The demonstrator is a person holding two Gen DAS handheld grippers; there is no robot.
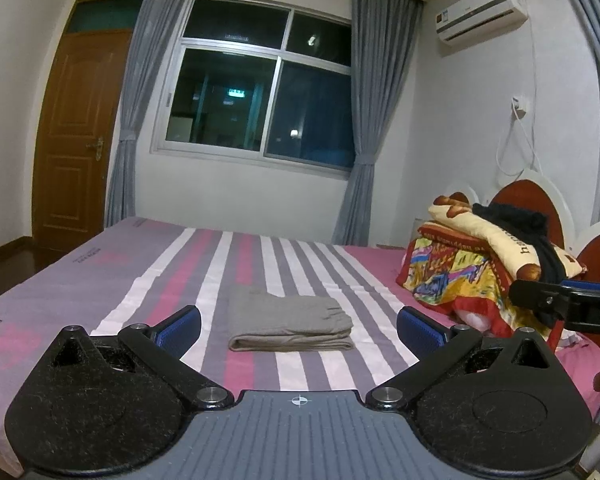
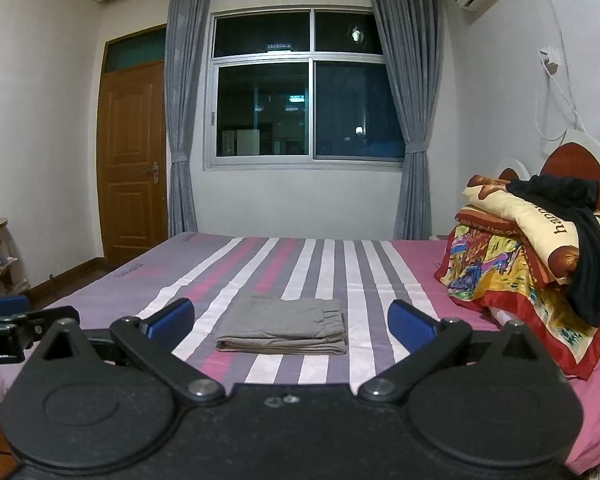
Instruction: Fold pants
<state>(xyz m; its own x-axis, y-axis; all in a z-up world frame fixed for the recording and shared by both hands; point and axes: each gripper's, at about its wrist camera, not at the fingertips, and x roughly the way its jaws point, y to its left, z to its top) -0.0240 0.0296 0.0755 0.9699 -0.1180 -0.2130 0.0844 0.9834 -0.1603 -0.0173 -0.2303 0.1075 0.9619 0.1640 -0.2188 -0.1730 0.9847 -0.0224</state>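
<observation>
Left wrist shows folded pants (image 1: pixel 290 324) on the bed (image 1: pixel 100 280), both grippers' fingers (image 1: pixel 180 330) spread, holding nothing.

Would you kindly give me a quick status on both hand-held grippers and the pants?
Left hand-held gripper open, empty. Right hand-held gripper open, empty. Grey pants folded flat on bed. Nothing in the way.

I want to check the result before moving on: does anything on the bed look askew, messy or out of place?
The grey pants lie folded in a neat, flat stack on the striped bedsheet. The one untidy thing is a black garment draped loosely over the bedding pile at the headboard. Both grippers are open and hold nothing.
</observation>
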